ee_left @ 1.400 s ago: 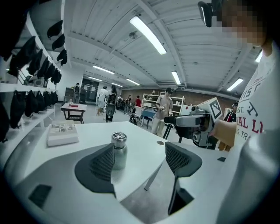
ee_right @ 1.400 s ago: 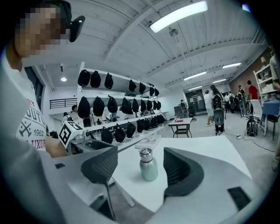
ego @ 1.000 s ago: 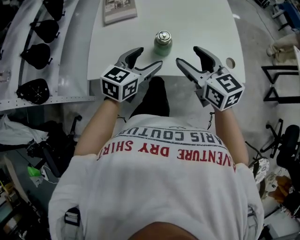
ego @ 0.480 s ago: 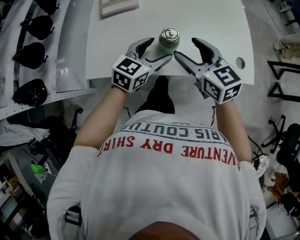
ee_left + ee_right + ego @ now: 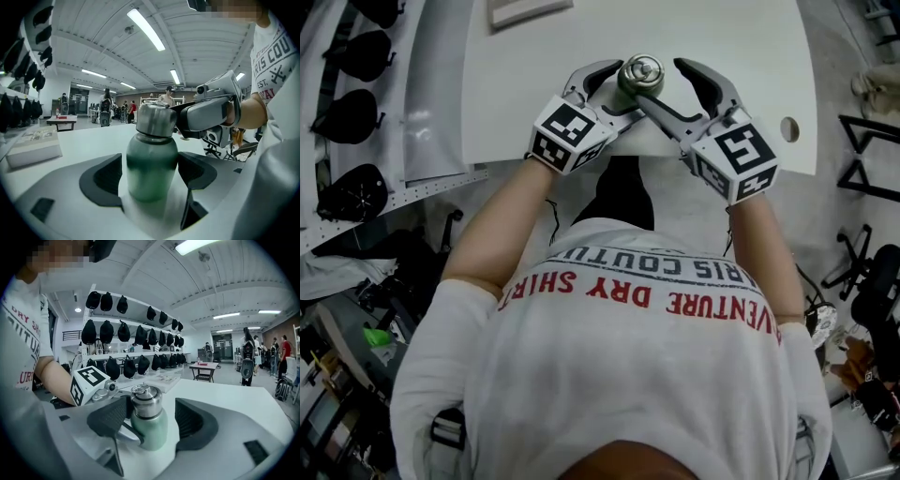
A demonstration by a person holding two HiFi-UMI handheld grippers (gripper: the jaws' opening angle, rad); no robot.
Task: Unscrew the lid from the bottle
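Observation:
A small green bottle (image 5: 636, 86) with a steel lid (image 5: 640, 70) stands upright near the front edge of the white table (image 5: 731, 37). My left gripper (image 5: 623, 89) reaches in from the left and is open, its jaws on either side of the bottle's body (image 5: 151, 168), close to it. From the right comes my right gripper (image 5: 661, 80), also open, at the height of the lid (image 5: 146, 404). Its left pad (image 5: 112, 416) lies against the lid, while the right pad (image 5: 194, 420) stands clear. In the left gripper view the right gripper (image 5: 211, 112) crosses behind the lid.
A book (image 5: 525, 9) lies at the table's far left. The table has a round hole (image 5: 787, 128) near its right front corner. Shelves of black caps (image 5: 356, 56) run along the left. Several people stand in the hall far behind (image 5: 108, 105).
Both grippers have moved forward from in front of the table edge. Their jaws now stand on either side of the bottle. The bottle has not moved.

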